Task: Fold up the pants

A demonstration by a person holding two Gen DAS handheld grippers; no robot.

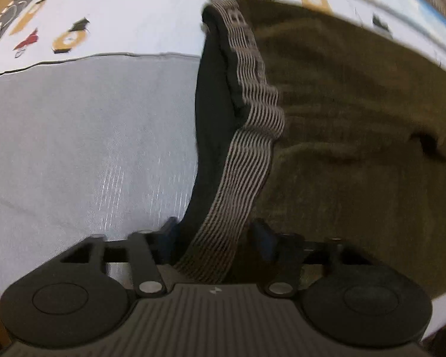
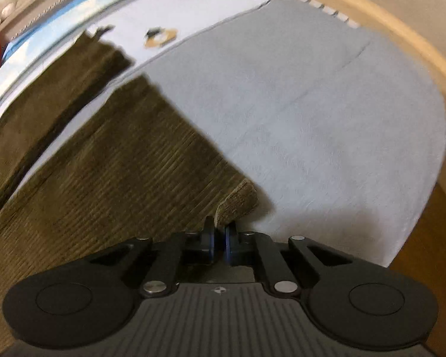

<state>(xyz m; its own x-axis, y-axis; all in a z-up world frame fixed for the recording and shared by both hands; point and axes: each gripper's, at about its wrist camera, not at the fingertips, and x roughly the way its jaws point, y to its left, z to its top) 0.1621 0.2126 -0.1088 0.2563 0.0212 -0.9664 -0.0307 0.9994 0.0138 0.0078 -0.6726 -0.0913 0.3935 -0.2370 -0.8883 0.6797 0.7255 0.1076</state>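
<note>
Left wrist view shows our bed sheet, pale grey with a printed border, carrying the olive corduroy pants spread flat across it. Their striped elastic waistband runs down between the fingers of our left gripper, which stands spread around the band; blur keeps us from saying whether the pads touch it. On the right wrist view, one leg stretches away from us. Our right gripper is pinching the hem corner, which curls up, probably so we can carry that end over.
</note>
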